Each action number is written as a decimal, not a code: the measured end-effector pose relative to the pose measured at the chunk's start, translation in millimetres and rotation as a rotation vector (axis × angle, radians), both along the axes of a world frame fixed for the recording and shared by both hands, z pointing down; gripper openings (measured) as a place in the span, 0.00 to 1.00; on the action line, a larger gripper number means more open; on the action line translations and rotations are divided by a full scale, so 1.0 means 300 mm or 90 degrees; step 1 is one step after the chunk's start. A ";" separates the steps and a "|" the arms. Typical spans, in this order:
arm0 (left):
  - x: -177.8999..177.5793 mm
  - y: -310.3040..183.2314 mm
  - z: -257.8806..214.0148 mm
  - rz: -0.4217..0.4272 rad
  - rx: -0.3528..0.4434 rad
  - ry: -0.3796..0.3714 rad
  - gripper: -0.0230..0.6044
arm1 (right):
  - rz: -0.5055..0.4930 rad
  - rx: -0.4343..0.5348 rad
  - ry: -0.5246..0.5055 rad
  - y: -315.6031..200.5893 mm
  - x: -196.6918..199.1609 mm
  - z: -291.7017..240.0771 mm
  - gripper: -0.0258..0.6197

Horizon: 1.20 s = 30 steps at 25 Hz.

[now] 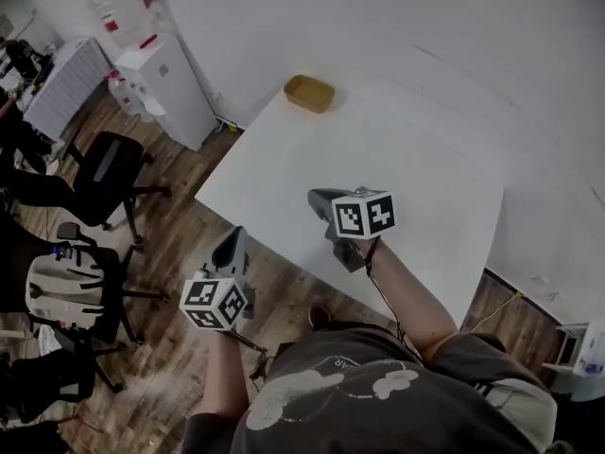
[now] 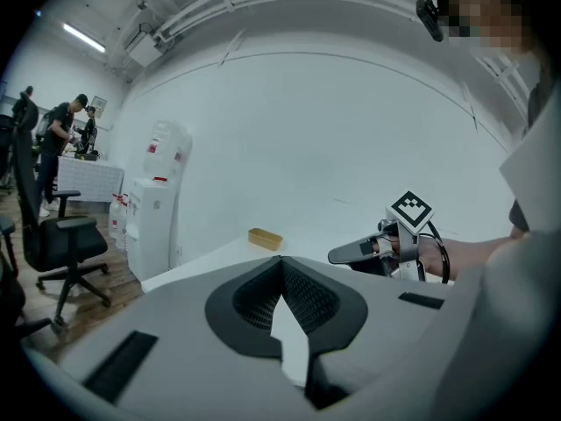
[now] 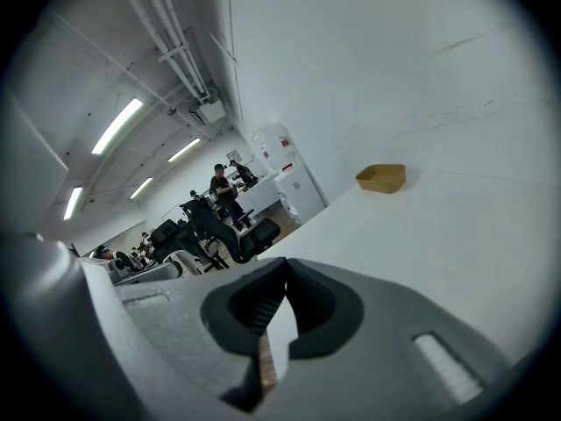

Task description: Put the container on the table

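Observation:
A shallow yellow-brown container [image 1: 309, 94] rests on the far corner of the white table [image 1: 416, 149], close to the wall. It also shows far ahead in the left gripper view [image 2: 265, 238] and in the right gripper view [image 3: 381, 178]. My right gripper [image 1: 317, 197] hovers over the table's near part, shut and empty, its tips [image 3: 286, 261] meeting. My left gripper [image 1: 234, 239] is off the table's left edge over the wooden floor, shut with nothing in it [image 2: 281, 258]. Both grippers are well short of the container. The right gripper [image 2: 344, 254] is visible from the left one.
A white water dispenser [image 1: 170, 88] stands by the wall left of the table. Black office chairs [image 1: 109, 173] and a chair with a pale backpack [image 1: 66, 287] fill the floor at left. People stand at a desk far back [image 2: 61, 130].

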State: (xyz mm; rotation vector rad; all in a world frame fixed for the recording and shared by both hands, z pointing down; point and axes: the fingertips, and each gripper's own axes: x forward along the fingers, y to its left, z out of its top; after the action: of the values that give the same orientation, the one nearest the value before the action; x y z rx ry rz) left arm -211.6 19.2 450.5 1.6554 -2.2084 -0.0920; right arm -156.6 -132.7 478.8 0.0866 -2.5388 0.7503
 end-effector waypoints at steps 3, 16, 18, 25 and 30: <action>0.014 0.078 0.013 -0.025 0.004 0.007 0.03 | -0.008 0.005 -0.003 0.041 0.006 0.004 0.04; 0.205 0.413 0.037 -0.076 0.005 0.023 0.03 | -0.008 0.020 0.003 0.264 0.189 -0.007 0.04; 0.241 0.455 0.032 -0.082 0.006 0.022 0.03 | -0.009 0.022 0.003 0.296 0.228 -0.009 0.04; 0.388 0.600 0.034 -0.098 0.004 0.021 0.03 | -0.019 0.011 0.008 0.431 0.379 0.013 0.04; 0.490 0.684 0.039 -0.113 0.009 0.024 0.03 | -0.028 0.015 0.020 0.506 0.483 0.032 0.04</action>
State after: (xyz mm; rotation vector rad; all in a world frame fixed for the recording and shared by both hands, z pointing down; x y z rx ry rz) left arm -64.6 224.5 462.1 1.4499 -2.3263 -0.1835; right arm -11.6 19.1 488.4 0.0489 -2.5116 0.6970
